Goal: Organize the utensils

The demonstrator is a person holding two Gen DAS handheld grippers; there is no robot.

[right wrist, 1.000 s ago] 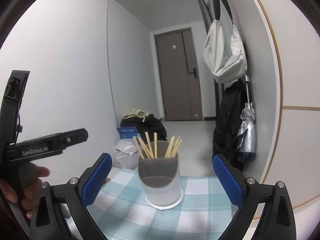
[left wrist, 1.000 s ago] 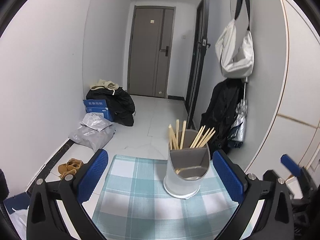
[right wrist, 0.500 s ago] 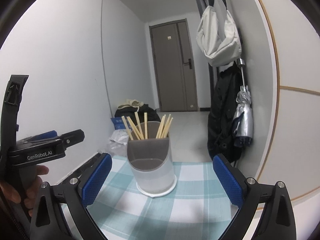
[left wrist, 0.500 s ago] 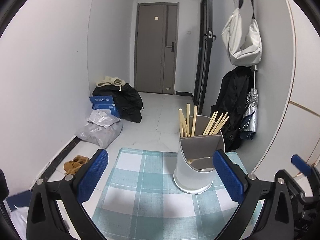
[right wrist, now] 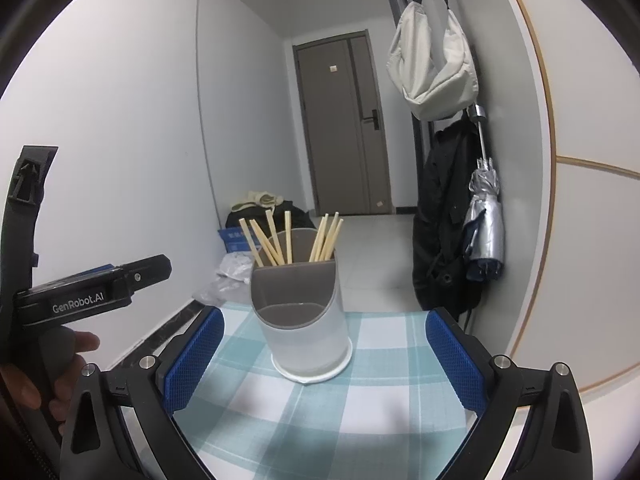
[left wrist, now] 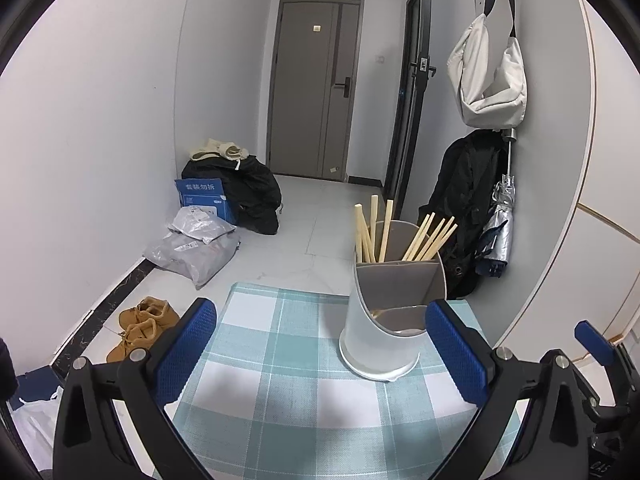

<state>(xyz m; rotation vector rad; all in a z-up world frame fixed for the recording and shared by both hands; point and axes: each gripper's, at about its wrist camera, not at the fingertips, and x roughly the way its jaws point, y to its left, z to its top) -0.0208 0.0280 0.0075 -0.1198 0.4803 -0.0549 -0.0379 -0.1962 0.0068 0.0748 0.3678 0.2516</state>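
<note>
Chopsticks (left wrist: 400, 236) are seen standing tilted in the rear compartments of a white utensil holder (left wrist: 380, 340) with a grey insert, in two bunches split by a divider. The holder is set upright on a table covered by a teal-and-white checked tablecloth (left wrist: 280, 380), toward its far right part as seen from the left wrist. In the front lower compartment something pale is glimpsed, but it cannot be made out. The left gripper (left wrist: 320, 356) is held released, its blue pads wide apart, with nothing between them; the holder is seen just inside its right pad. The right gripper (right wrist: 324, 360) is likewise spread and empty, with the holder centred ahead of it. In the right wrist view, a hand (right wrist: 52, 364) is seen wrapped around the left gripper's handle.
</note>
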